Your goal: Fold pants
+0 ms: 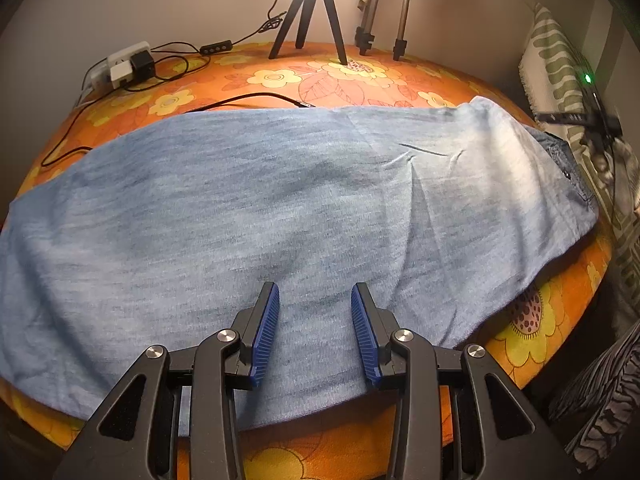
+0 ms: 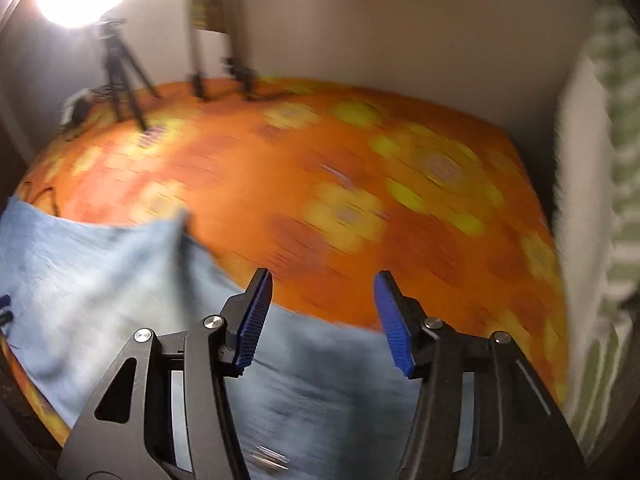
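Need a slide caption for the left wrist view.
Open left gripper above blue pants spread across the orange floral tablecloth.

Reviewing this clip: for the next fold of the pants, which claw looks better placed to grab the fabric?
Probably the left claw: open, steady, directly over the pants near their front edge. The right claw, also open, is motion-blurred, tips over the orange tablecloth beyond the fabric's edge.

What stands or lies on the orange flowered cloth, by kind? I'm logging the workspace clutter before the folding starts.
Pants: 1, blue, spread flat
Black tripod: 1
Silver stand legs: 2 seen, tops cut off
Power strip with plugs: 1
Inline cable switch: 1
Total: 6
Both grippers, left and right, are open and hold nothing.
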The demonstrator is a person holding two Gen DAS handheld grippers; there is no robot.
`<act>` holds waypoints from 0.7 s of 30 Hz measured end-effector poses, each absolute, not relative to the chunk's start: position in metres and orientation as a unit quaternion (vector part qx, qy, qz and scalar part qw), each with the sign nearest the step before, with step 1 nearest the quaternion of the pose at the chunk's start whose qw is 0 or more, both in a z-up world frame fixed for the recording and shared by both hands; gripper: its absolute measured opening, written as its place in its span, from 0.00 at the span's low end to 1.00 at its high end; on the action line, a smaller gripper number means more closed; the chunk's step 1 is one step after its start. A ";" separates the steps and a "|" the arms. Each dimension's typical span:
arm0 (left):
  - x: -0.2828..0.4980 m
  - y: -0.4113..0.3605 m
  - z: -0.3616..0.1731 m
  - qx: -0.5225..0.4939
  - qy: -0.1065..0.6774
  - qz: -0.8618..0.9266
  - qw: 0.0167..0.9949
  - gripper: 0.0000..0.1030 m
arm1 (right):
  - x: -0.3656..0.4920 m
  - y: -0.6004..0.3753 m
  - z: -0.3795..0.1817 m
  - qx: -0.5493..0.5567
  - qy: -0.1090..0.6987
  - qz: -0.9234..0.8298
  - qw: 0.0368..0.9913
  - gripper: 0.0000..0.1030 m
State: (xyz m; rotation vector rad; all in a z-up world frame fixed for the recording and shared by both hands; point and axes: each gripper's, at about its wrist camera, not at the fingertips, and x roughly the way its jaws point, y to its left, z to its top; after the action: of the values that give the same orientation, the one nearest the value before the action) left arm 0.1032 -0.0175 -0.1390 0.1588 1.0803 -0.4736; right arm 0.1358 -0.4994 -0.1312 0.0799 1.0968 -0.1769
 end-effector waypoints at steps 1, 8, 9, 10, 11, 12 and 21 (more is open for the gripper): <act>0.103 -0.017 -0.139 0.074 0.508 -0.223 0.828 0.35 | 0.124 -0.514 -0.133 0.048 0.522 -0.084 0.848 0.54; 0.103 -0.020 -0.139 0.079 0.505 -0.220 0.831 0.35 | 0.058 -0.589 -0.140 0.160 0.506 -0.095 0.842 0.79; 0.103 -0.020 -0.139 0.079 0.504 -0.219 0.832 0.35 | 0.057 -0.591 -0.144 0.165 0.506 -0.094 0.842 0.79; 0.104 -0.021 -0.139 0.080 0.504 -0.218 0.832 0.35 | 0.057 -0.593 -0.148 0.171 0.506 -0.093 0.840 0.79; 0.104 -0.021 -0.139 0.082 0.504 -0.217 0.832 0.35 | 0.058 -0.594 -0.153 0.178 0.507 -0.092 0.838 0.79; 0.105 -0.022 -0.139 0.082 0.504 -0.216 0.832 0.35 | 0.060 -0.596 -0.159 0.184 0.507 -0.090 0.837 0.79; 0.107 -0.025 -0.140 0.088 0.500 -0.211 0.835 0.35 | 0.070 -0.601 -0.188 0.253 0.489 -0.067 0.832 0.74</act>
State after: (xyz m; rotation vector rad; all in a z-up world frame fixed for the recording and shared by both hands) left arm 0.1066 -0.0246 -0.1404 0.1859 1.0598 -0.4479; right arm 0.0695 -0.6010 -0.1881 0.5370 1.0374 -0.1427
